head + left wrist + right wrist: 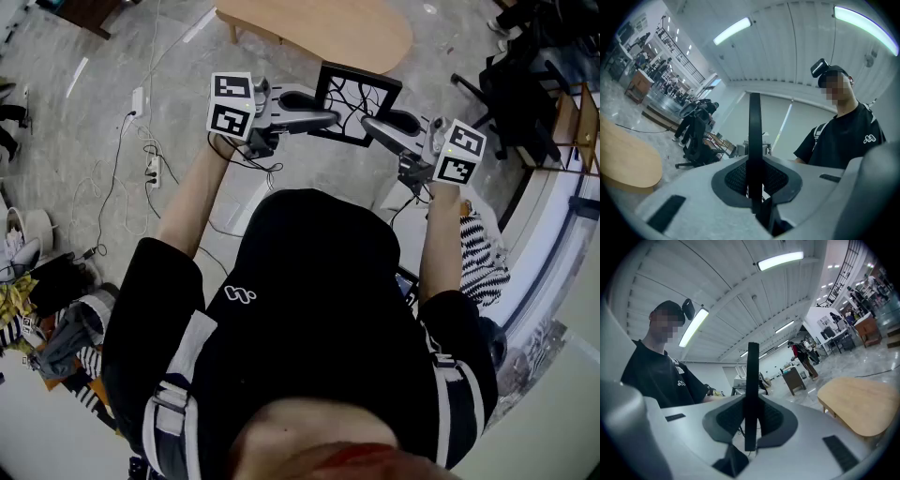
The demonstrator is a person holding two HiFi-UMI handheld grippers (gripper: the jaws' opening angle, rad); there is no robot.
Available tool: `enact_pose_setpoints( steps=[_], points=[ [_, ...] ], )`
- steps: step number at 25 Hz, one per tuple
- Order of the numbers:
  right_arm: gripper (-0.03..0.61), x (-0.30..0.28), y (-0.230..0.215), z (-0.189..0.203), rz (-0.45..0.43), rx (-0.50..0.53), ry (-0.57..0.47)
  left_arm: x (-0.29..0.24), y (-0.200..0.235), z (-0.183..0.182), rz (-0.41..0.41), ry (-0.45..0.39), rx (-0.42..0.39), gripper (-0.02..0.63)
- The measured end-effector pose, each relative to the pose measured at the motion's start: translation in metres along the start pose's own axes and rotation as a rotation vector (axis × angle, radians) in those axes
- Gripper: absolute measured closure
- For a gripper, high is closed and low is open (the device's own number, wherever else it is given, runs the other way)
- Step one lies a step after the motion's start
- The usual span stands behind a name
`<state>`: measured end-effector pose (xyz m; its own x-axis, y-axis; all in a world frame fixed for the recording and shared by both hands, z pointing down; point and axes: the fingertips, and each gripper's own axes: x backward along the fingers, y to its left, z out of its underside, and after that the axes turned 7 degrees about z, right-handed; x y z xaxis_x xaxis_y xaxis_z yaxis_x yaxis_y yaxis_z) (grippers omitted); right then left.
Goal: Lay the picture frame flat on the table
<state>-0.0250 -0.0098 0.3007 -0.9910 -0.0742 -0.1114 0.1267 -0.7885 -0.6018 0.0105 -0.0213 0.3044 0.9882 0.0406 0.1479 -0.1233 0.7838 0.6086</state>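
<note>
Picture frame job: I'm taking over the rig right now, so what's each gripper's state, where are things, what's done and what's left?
Left gripper: shut on the picture frame, at its left edge.
Right gripper: shut on its right edge.
Frame: held in the air before the person, not on the wooden table ahead.
Done: gripped from both sides.
Left: bring it over the table, lay it flat, release.

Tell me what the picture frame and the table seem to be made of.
The picture frame has a thin black border with a matte look, probably plastic or painted wood; the pictures leave that open. The table has a light tan top, smooth with a rounded edge and matching legs, likely wood or wood laminate.
</note>
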Motion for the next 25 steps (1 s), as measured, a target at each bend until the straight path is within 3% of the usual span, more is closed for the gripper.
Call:
enact_pose_setpoints(
  steps=[25],
  points=[
    [0.512,0.0,-0.01,0.01,0.02,-0.06,-0.045,0.001,0.011,0.008,-0.027,0.034,0.041,0.574]
  ],
)
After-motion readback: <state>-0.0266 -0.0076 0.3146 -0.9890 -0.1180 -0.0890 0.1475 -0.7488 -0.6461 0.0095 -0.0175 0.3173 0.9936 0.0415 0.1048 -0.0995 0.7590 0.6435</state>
